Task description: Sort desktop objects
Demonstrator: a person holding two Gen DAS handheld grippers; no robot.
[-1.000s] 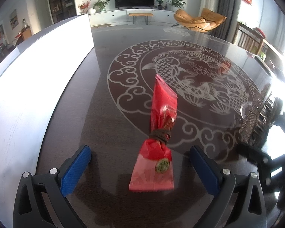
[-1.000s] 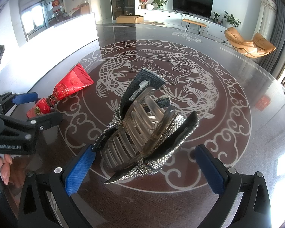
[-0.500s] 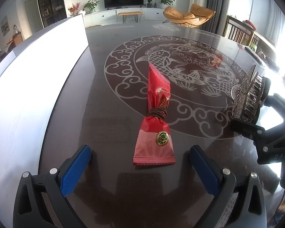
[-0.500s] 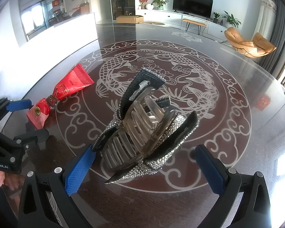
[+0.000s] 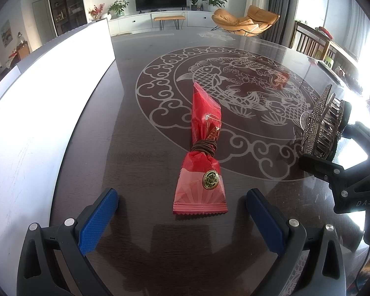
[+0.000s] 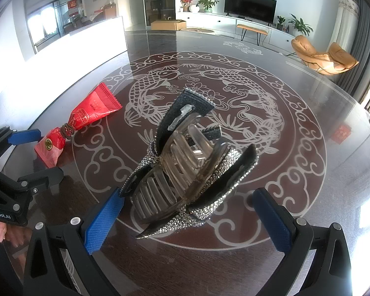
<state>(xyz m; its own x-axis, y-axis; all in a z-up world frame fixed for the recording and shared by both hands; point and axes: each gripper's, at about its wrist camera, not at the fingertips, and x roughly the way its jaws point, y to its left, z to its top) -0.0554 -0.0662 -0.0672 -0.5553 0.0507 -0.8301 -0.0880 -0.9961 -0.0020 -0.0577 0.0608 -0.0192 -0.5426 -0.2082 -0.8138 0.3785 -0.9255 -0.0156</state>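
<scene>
Red snack packet [image 5: 201, 162] lies flat on the dark table [image 5: 145, 148] near its left edge, beside the white board [image 5: 49, 93], straight ahead of my left gripper [image 5: 182, 204]. Its long axis runs away from me, in line with the fingers, its crimped near end just short of the gap. Jaws wide apart, holding nothing. My right gripper [image 6: 187, 212] is equally spread, with the rhinestone hair claw [image 6: 187, 170] between its fingers, ungripped. I judge the left the nearer to the packet.
</scene>
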